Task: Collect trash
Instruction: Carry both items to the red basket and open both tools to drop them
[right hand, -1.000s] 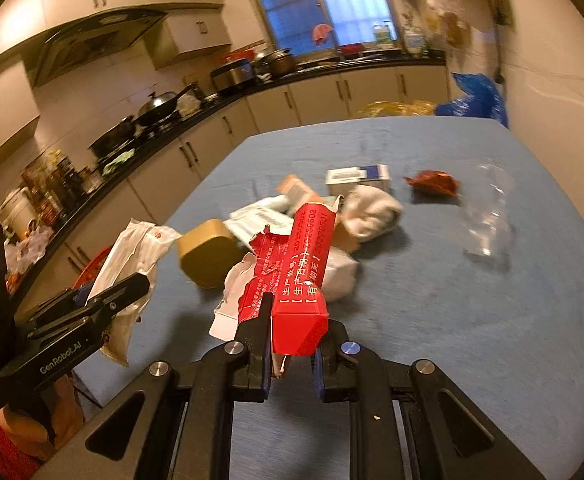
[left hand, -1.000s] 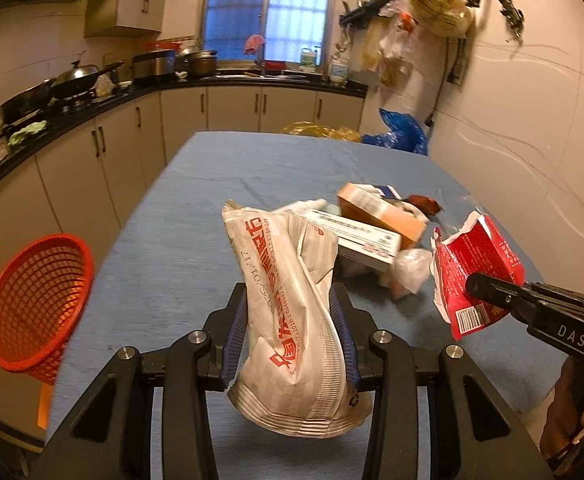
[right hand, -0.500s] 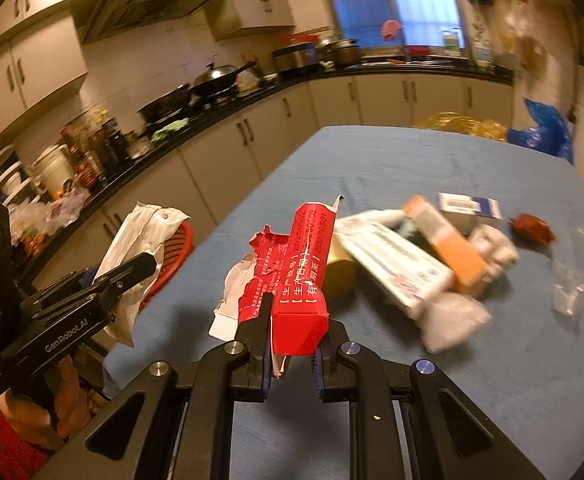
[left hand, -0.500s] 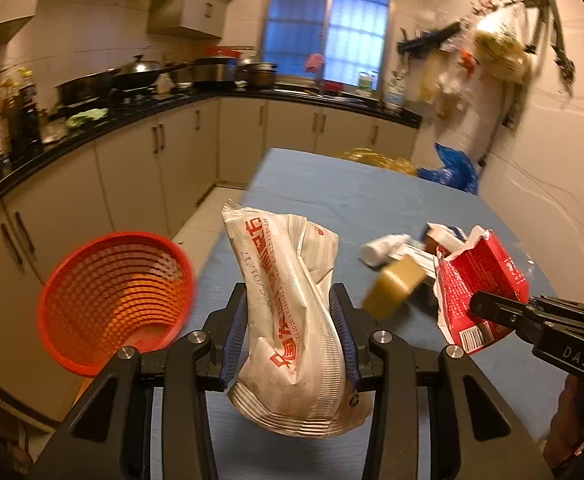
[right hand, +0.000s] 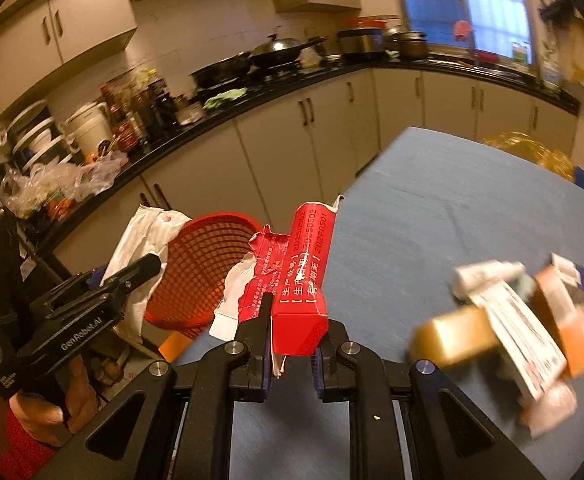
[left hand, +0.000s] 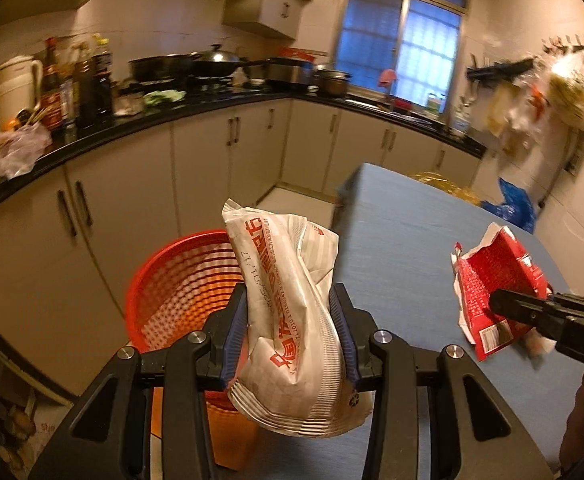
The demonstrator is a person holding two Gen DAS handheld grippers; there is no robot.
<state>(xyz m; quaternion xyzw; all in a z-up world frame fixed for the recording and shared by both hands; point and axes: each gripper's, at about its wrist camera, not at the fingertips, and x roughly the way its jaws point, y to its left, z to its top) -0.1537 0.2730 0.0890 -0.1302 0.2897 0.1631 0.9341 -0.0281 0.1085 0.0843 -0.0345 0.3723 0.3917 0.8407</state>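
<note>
My left gripper (left hand: 292, 332) is shut on a white wrapper with red print (left hand: 288, 304), held at the table's left edge next to the red mesh basket (left hand: 184, 288). My right gripper (right hand: 292, 332) is shut on a torn red carton (right hand: 299, 276) above the blue table (right hand: 451, 208); the carton also shows in the left wrist view (left hand: 495, 288). In the right wrist view the basket (right hand: 200, 272) stands on the floor past the table's left edge, with the left gripper (right hand: 148, 268) and its wrapper (right hand: 144, 240) beside it.
A blurred pile of boxes and wrappers (right hand: 531, 320) lies on the table at the right. Cream cabinets (left hand: 212, 168) under a cluttered black counter run along the left and back. A yellow bag (left hand: 439, 182) and a blue bag (left hand: 515, 204) lie beyond the table's far end.
Both grippers have swung left with their loads. The basket has come from the far left to just behind the wrapper. The trash pile has slid out to the right.
</note>
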